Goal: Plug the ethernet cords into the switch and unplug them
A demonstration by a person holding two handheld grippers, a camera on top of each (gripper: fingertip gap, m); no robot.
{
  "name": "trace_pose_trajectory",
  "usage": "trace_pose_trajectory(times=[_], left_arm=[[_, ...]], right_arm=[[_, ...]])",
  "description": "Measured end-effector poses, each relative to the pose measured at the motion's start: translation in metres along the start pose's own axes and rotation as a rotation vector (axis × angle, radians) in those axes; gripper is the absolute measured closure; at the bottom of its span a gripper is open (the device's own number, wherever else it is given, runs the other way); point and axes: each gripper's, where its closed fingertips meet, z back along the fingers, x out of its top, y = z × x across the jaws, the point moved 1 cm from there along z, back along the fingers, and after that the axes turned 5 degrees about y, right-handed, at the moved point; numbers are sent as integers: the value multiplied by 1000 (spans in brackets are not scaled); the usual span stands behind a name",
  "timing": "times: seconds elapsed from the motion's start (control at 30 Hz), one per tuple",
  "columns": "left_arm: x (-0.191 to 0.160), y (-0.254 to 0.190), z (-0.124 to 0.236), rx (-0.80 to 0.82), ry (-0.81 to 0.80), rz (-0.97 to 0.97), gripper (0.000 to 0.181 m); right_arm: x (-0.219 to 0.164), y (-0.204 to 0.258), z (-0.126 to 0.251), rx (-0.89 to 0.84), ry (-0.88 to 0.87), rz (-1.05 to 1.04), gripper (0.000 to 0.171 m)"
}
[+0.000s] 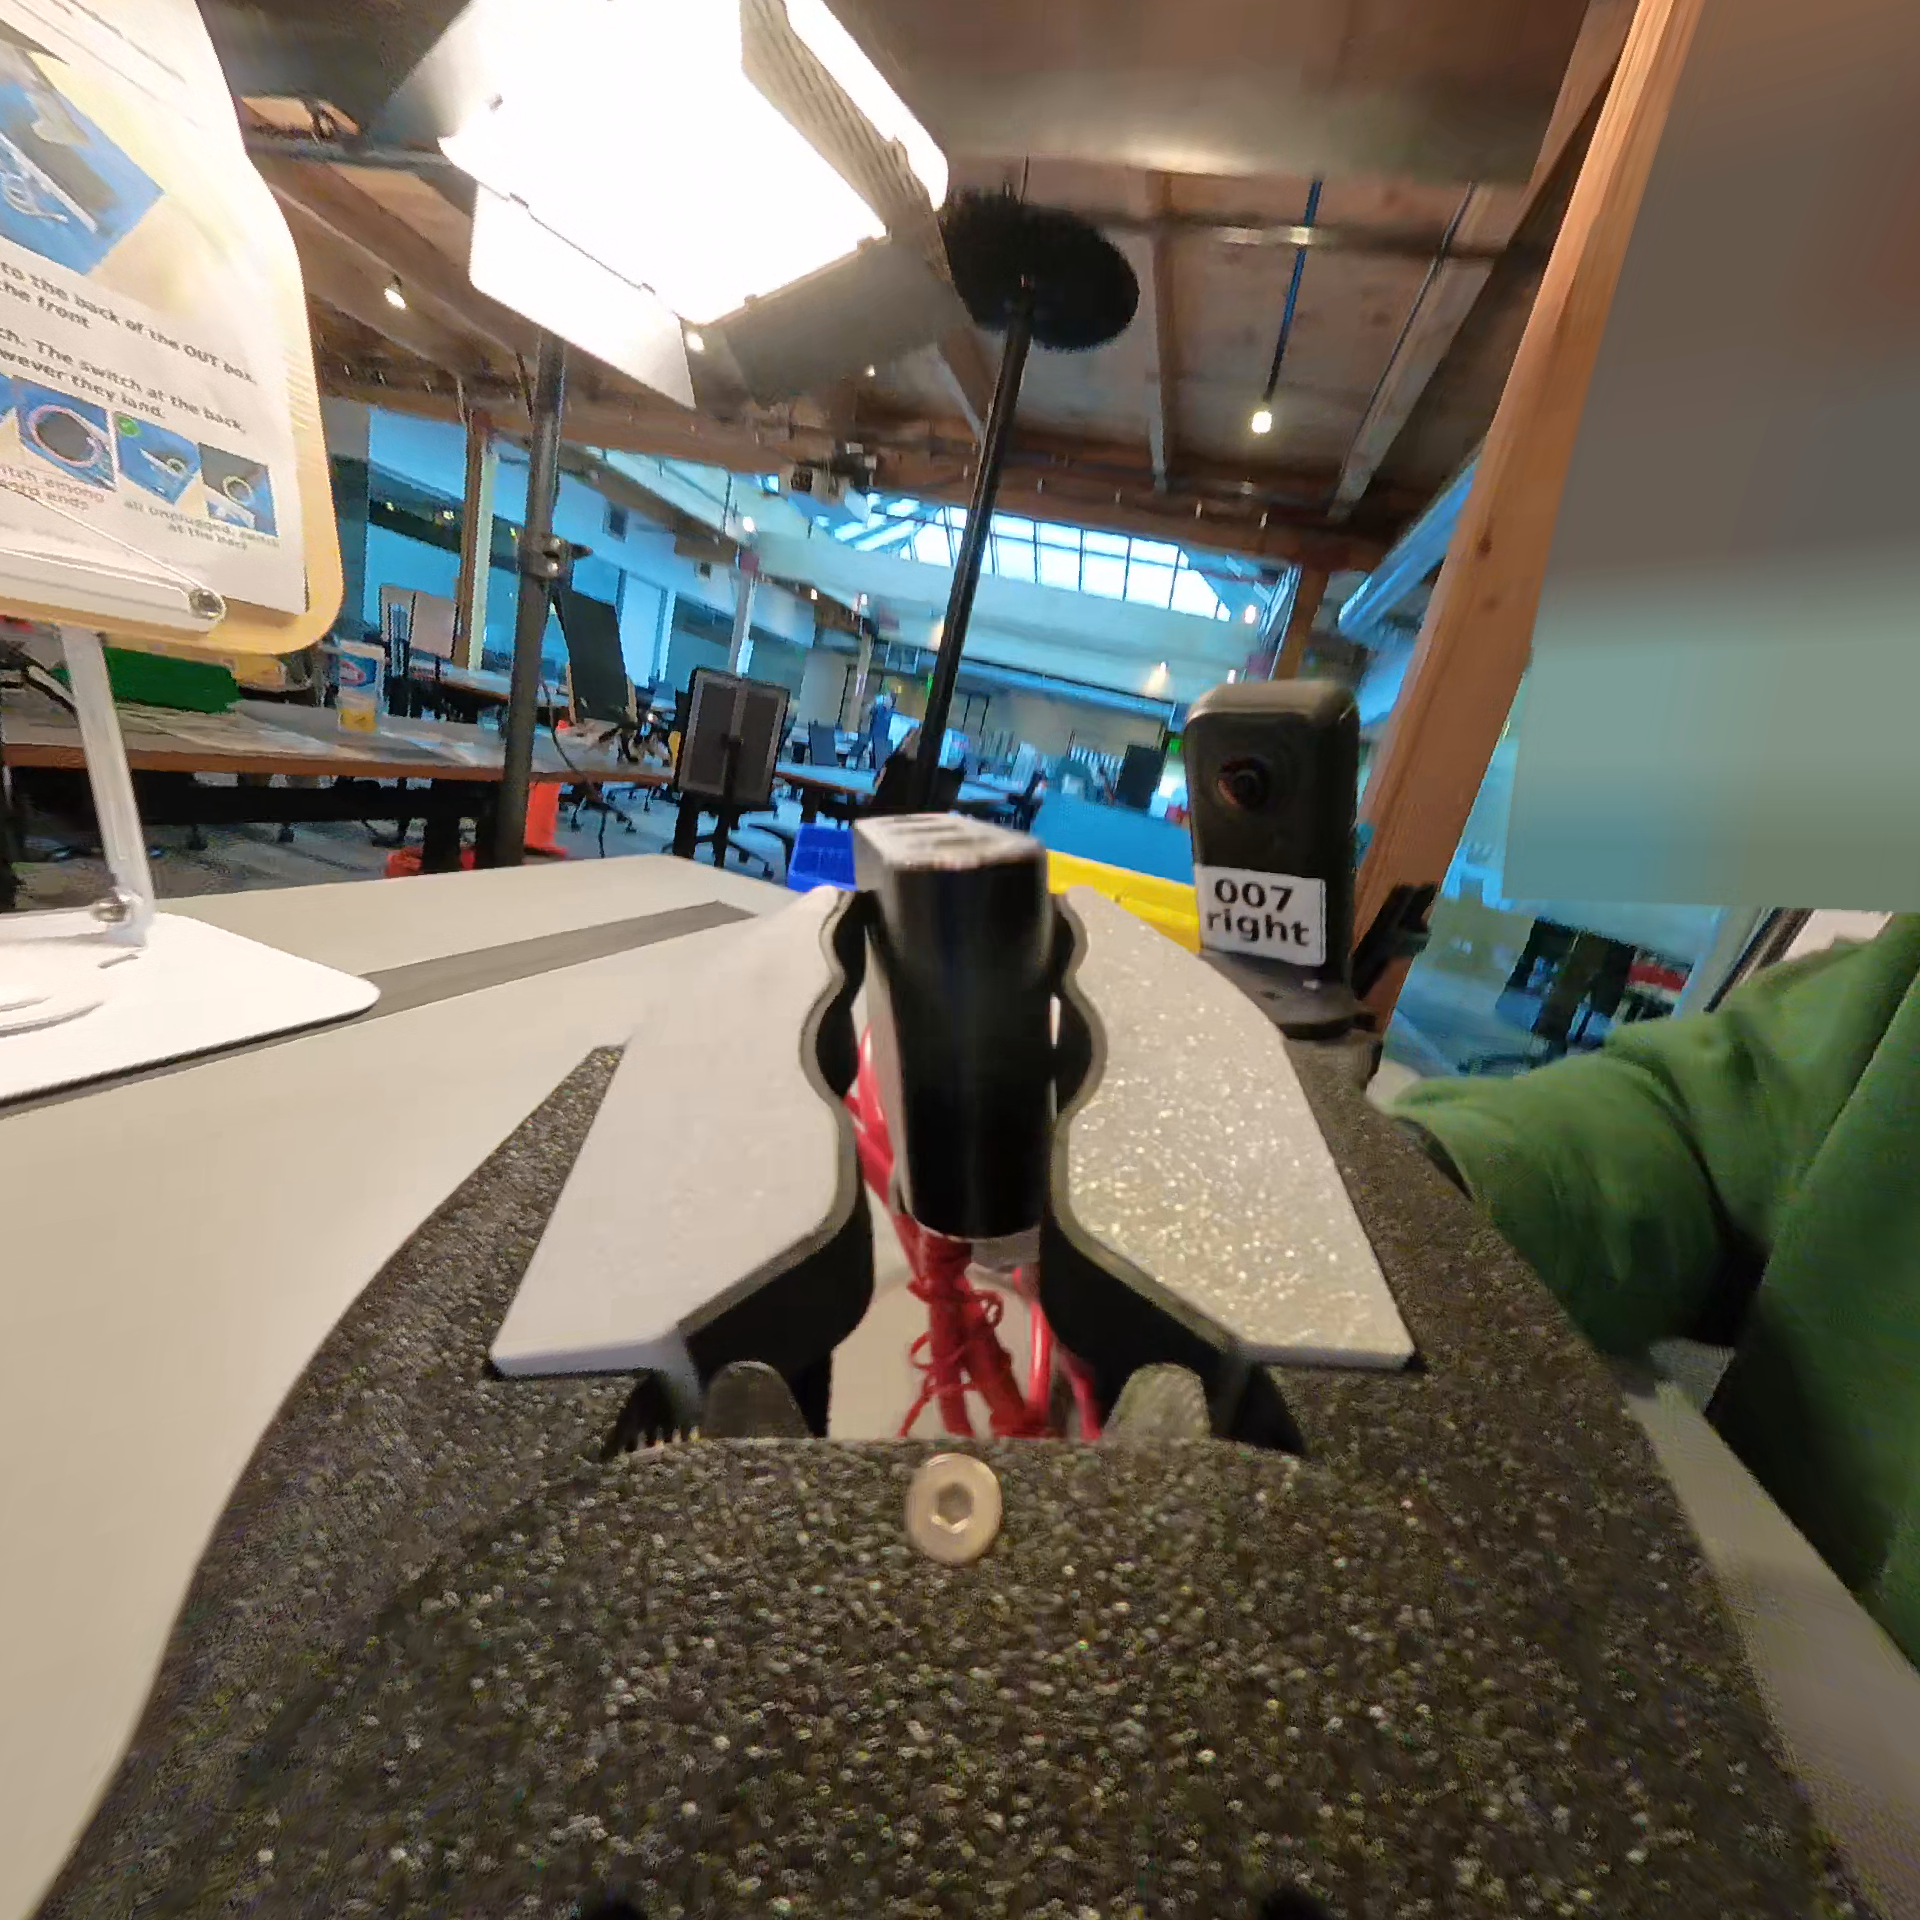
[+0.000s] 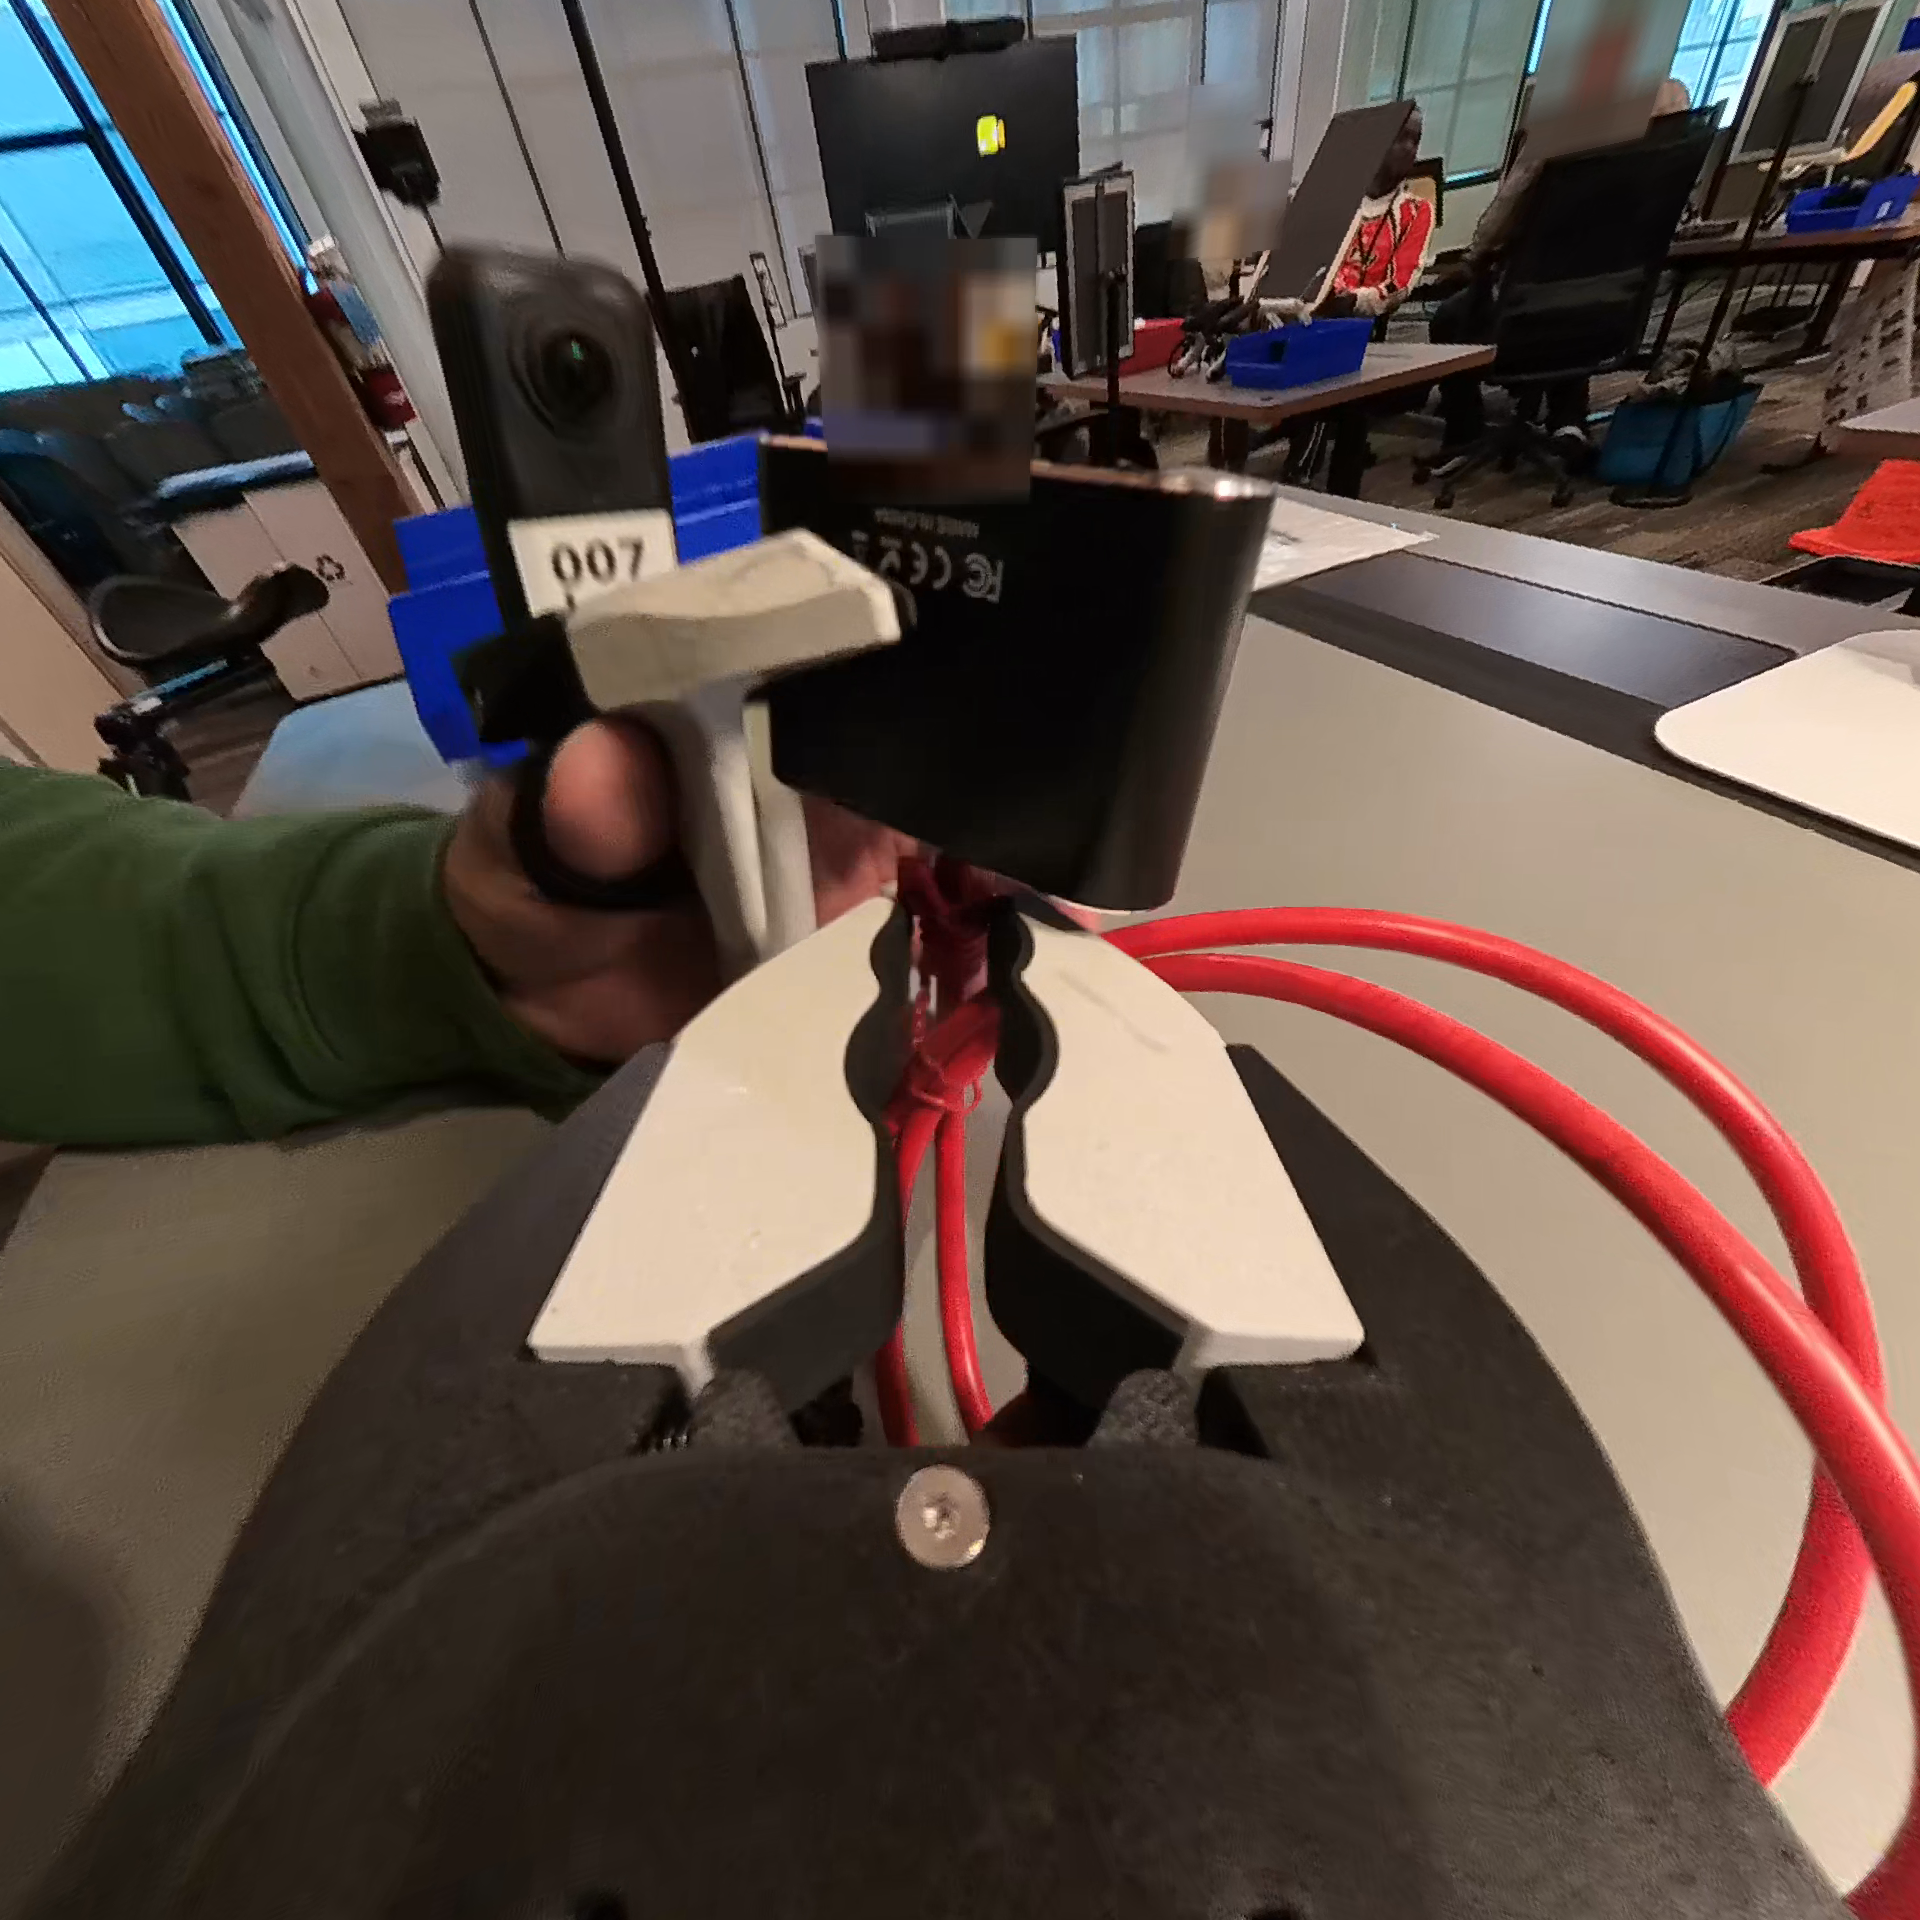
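Left gripper (image 1: 951, 1049) has its jaws clamped on the black switch (image 1: 956, 1039), held up off the grey table (image 1: 208, 1195) w/ the narrow end pointing away from the camera. Red ethernet cords (image 1: 951, 1320) hang below the switch, between the fingers, tied in a bundle.

Right gripper (image 2: 948, 1029) sits just under the switch (image 2: 1023, 675), jaws nearly closed round the red plug end of the cords (image 2: 1558, 1122); can't tell if the pads actually pinch it or if the plug is seated in a port. From there the cords run back thru the jaws and loop out wide to the right over the table (image 2: 1455, 831).

Left gripper's finger (image 2: 727, 613) shows in the right wrist view pressing the switch's side, w/ a hand (image 2: 582, 894) in a green sleeve (image 2: 208, 956) behind it. Blue bin (image 2: 717, 488) sits beyond; white stand base (image 1: 156, 997) to the left on the table.
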Motion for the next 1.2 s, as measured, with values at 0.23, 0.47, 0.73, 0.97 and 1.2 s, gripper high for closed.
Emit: trace_pose_trajectory(times=[0.23,0.47,0.73,0.97,1.2], left_arm=[[-2,8,12,-24,225,-4,148],[-34,5,5,-11,410,-38,152],[-32,0,6,-56,371,-121,153],[-30,-17,6,-197,279,-119,153],[-28,-16,6,-197,258,-112,153]], right_arm=[[-15,-10,3,-29,140,106,158],[-20,-8,4,-96,202,304,158],[-16,-9,8,-62,159,264,157],[-5,10,14,171,55,83,150],[-7,9,15,185,74,70,152]])
